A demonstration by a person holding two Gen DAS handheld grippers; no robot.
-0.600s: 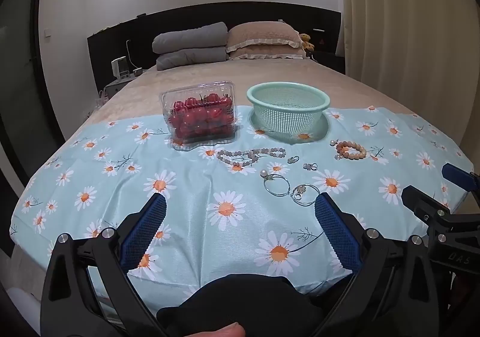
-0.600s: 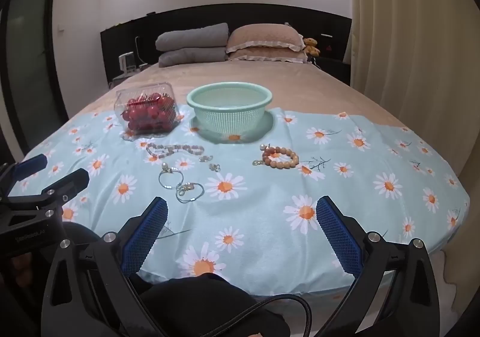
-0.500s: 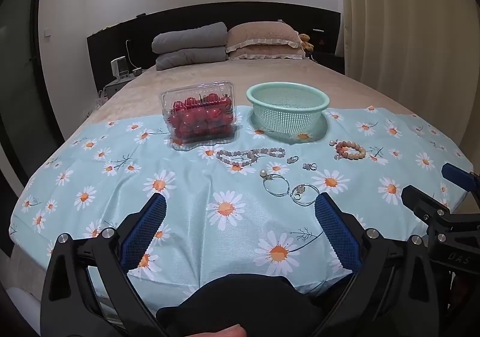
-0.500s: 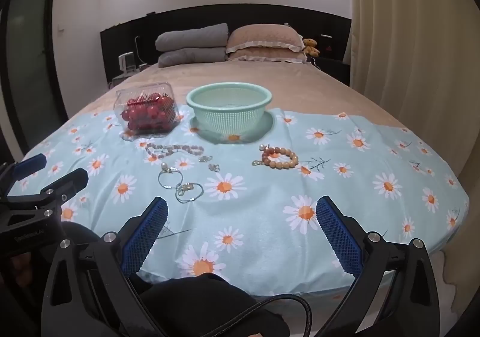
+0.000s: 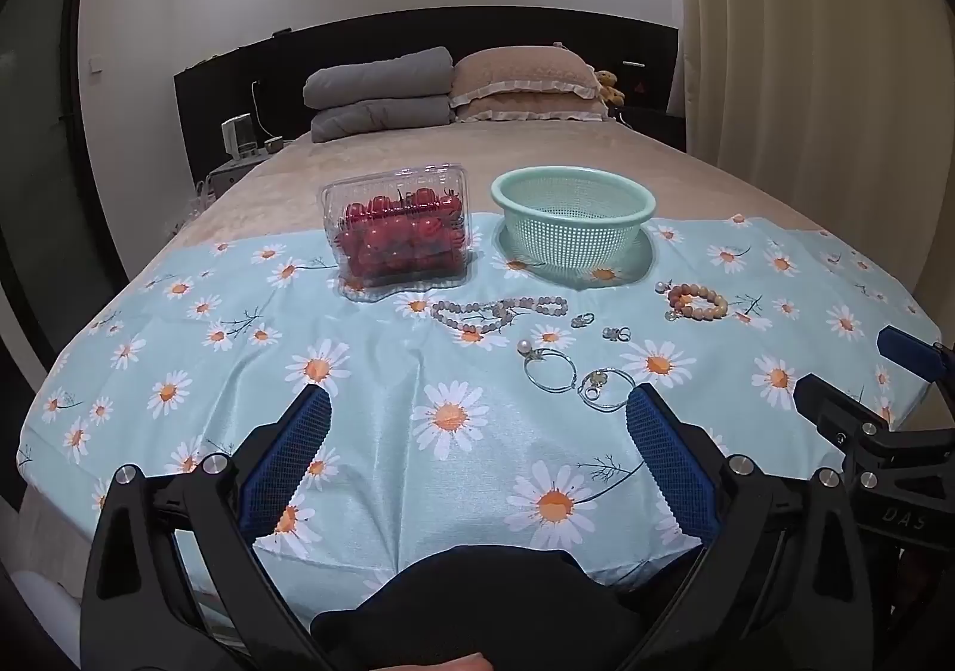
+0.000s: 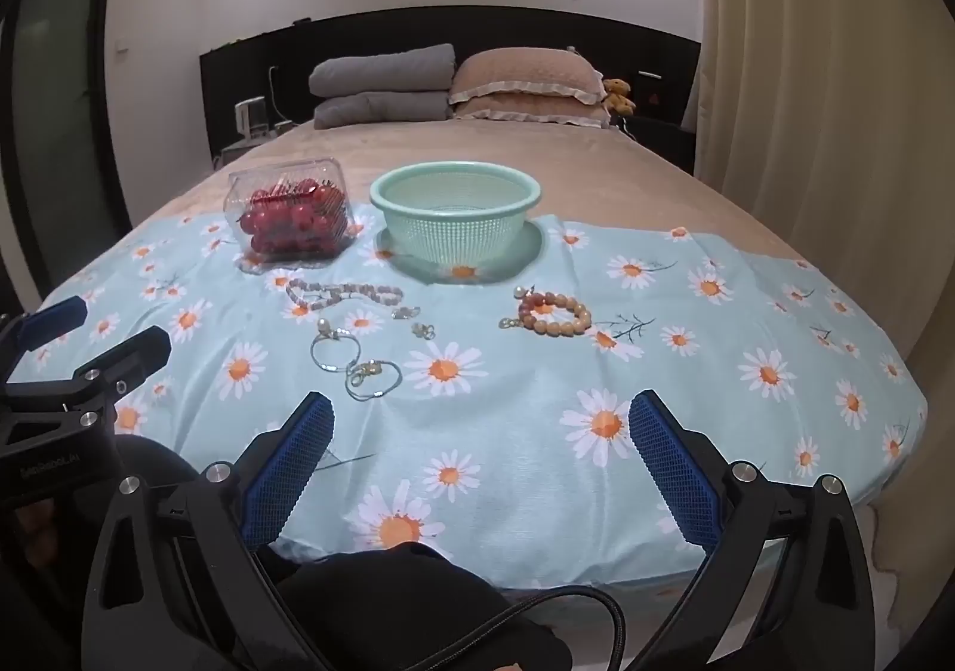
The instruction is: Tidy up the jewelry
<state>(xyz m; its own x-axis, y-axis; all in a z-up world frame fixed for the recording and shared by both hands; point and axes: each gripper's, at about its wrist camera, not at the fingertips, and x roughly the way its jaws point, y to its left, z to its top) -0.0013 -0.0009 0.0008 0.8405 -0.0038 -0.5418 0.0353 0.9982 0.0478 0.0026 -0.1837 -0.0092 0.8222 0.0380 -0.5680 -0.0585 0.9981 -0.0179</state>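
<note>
A mint green basket (image 5: 573, 217) (image 6: 456, 214) stands on the daisy cloth (image 5: 370, 372). In front of it lie a pale bead necklace (image 5: 498, 310) (image 6: 343, 294), two small earrings (image 5: 582, 320) (image 5: 616, 334), a pearl bangle (image 5: 549, 369) (image 6: 335, 351), a thin silver bangle (image 5: 604, 389) (image 6: 373, 378) and a tan bead bracelet (image 5: 697, 302) (image 6: 554, 314). My left gripper (image 5: 477, 420) is open and empty above the cloth's near edge. My right gripper (image 6: 480, 423) is open and empty beside it, and shows in the left wrist view (image 5: 859, 378).
A clear clamshell box of cherry tomatoes (image 5: 400, 232) (image 6: 289, 214) stands left of the basket. Pillows (image 5: 525, 86) and folded grey bedding (image 5: 376, 95) lie at the headboard. A curtain (image 6: 823, 92) hangs on the right.
</note>
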